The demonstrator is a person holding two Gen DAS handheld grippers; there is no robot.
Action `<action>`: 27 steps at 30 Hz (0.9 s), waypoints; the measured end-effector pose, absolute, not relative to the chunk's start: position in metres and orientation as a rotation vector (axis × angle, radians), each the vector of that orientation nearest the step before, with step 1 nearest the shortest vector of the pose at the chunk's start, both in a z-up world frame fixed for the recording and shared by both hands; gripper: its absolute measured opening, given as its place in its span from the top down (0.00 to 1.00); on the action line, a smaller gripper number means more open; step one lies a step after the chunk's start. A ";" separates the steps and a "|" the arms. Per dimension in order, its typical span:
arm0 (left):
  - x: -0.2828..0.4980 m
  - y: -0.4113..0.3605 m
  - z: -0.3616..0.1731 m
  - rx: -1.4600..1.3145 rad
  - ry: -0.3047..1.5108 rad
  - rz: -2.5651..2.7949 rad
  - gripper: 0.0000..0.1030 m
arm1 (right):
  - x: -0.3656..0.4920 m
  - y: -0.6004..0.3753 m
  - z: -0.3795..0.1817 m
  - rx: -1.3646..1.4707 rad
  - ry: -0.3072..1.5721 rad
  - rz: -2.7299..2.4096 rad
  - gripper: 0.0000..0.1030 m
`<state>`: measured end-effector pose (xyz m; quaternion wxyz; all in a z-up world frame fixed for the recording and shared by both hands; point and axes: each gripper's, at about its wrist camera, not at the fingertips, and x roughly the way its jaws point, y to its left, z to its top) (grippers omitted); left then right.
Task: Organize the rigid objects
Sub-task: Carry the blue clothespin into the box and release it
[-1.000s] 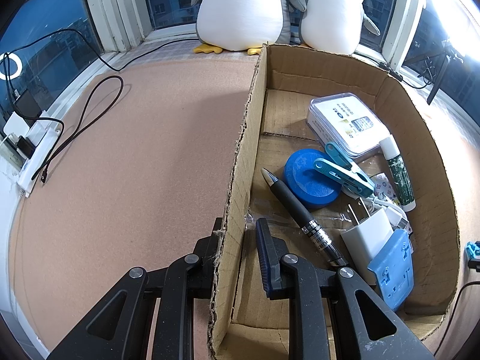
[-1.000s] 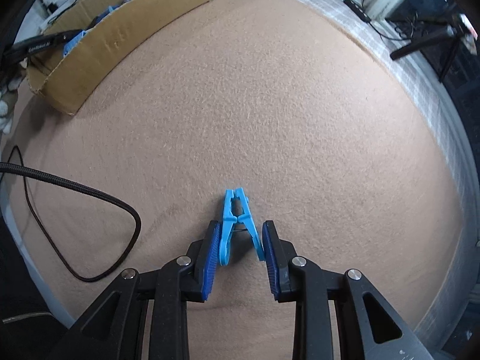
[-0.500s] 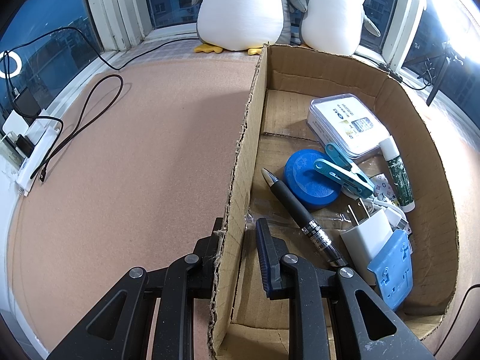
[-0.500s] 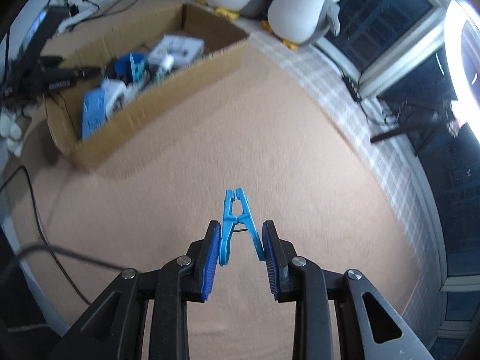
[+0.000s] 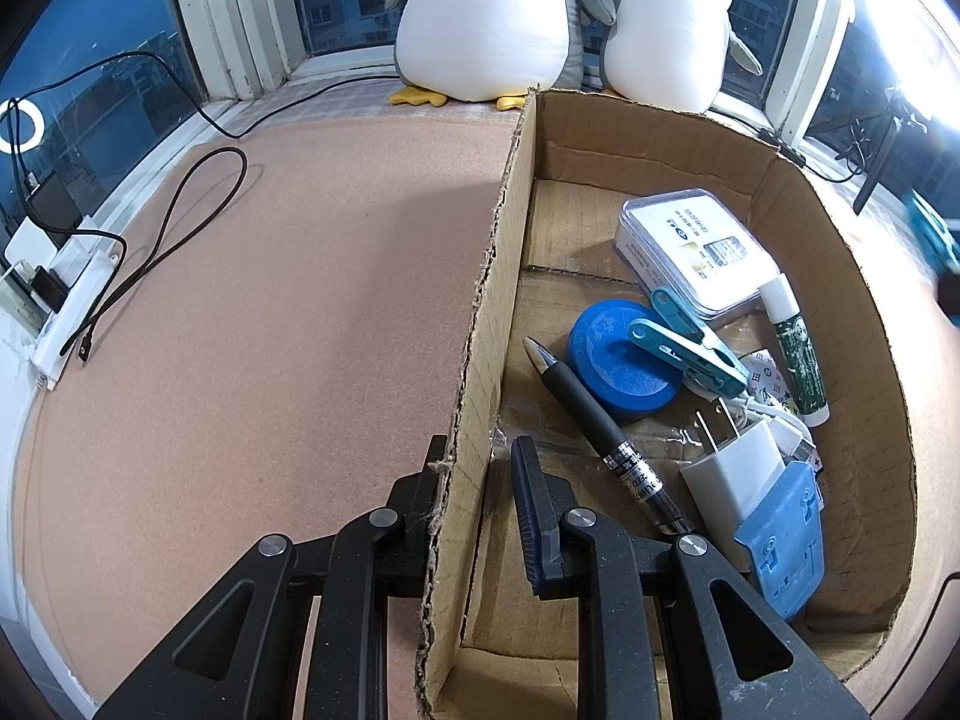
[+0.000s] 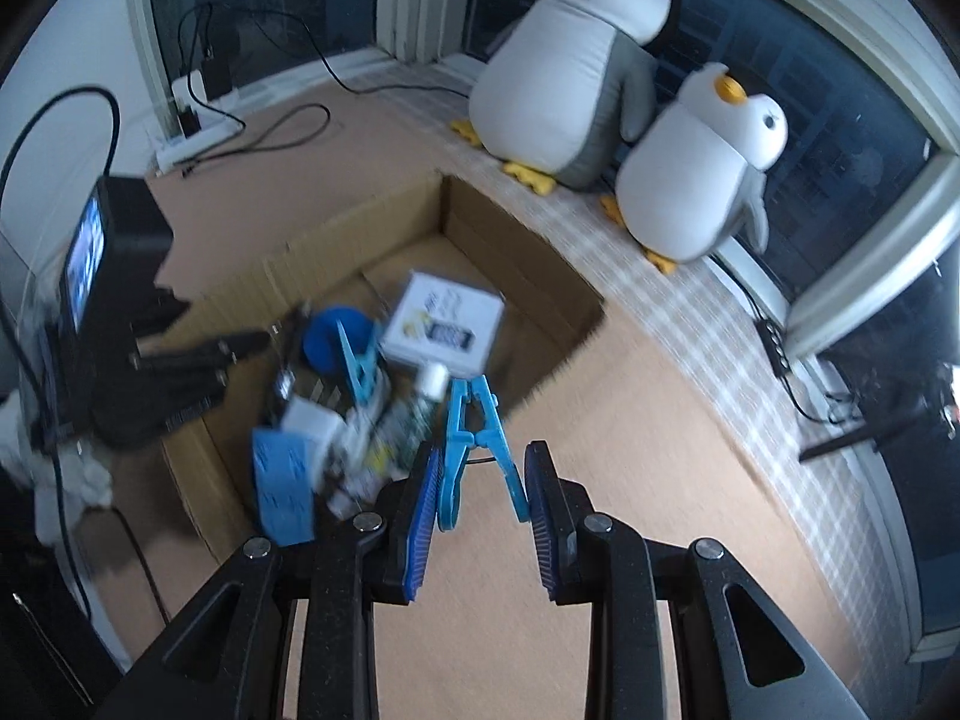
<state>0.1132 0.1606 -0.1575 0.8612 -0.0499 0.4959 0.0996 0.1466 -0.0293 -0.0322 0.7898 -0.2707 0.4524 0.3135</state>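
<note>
Window bay all round, dark outside; pink-tan carpet surface with a cardboard box (image 5: 870,372) on it as the landmark.

Far left of the box: white power strip (image 5: 66,312) by the window frame, black cable (image 5: 174,228) looped over the carpet toward it. Behind the box: two plush penguins (image 5: 486,18) on the sill ledge, the smaller one at the right.

Left gripper (image 5: 474,480): fingers clamped on the box's left wall near its front corner, one finger outside, one inside, cardboard between them.

Inside the box, left to right: black pen (image 5: 600,432) lying diagonally just inside the clamped wall; blue round lid (image 5: 612,360) beside it; teal clothespin (image 5: 684,342) lying across the lid's right edge; clear plastic case (image 5: 690,246) with a white label toward the back wall; white charger plug (image 5: 732,474) and a blue plastic plate (image 5: 780,546) at the front; glue stick (image 5: 792,348) with a white cap along the right wall. White cable and patterned bits sit between charger and glue stick, hard to make out.

Right gripper (image 6: 480,480): over the box's right front edge. Fingers narrow, pinching the handle ends of a blue clothespin (image 6: 474,438), tip pointing away from the camera. Clip is off the carpet, hanging just above the box rim beside the glue stick end. Right wrist view is motion-blurred, box contents smeared.
</note>
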 end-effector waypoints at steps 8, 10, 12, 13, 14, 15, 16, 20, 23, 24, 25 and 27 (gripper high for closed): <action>0.113 0.161 -0.157 -0.104 1.040 0.209 0.79 | 0.173 0.012 -0.037 -0.467 0.977 0.734 0.75; 0.114 0.161 -0.158 -0.103 1.039 0.209 0.79 | 0.182 0.020 -0.041 -0.431 0.987 0.743 0.75; 0.114 0.160 -0.158 -0.100 1.039 0.209 0.79 | 0.189 0.027 -0.045 -0.395 1.001 0.751 0.75; 0.114 0.160 -0.158 -0.099 1.039 0.210 0.79 | 0.192 0.030 -0.047 -0.379 1.009 0.755 0.75; 0.114 0.160 -0.158 -0.098 1.039 0.210 0.79 | 0.196 0.034 -0.051 -0.362 1.021 0.759 0.75; 0.114 0.160 -0.158 -0.099 1.039 0.210 0.79 | 0.199 0.036 -0.053 -0.353 1.027 0.761 0.75; 0.114 0.159 -0.159 -0.101 1.040 0.209 0.79 | 0.201 0.039 -0.056 -0.343 1.033 0.761 0.75; 0.114 0.160 -0.158 -0.102 1.040 0.209 0.79 | 0.212 0.045 -0.065 -0.297 1.062 0.769 0.75; 0.114 0.160 -0.158 -0.102 1.040 0.209 0.79 | 0.215 0.048 -0.068 -0.277 1.070 0.777 0.75; 0.114 0.160 -0.158 -0.102 1.040 0.209 0.79 | 0.216 0.049 -0.068 -0.278 1.068 0.780 0.74; 0.114 0.160 -0.158 -0.102 1.040 0.209 0.79 | 0.216 0.051 -0.069 -0.278 1.067 0.781 0.74; 0.114 0.160 -0.158 -0.103 1.040 0.209 0.79 | 0.217 0.051 -0.069 -0.272 1.064 0.786 0.73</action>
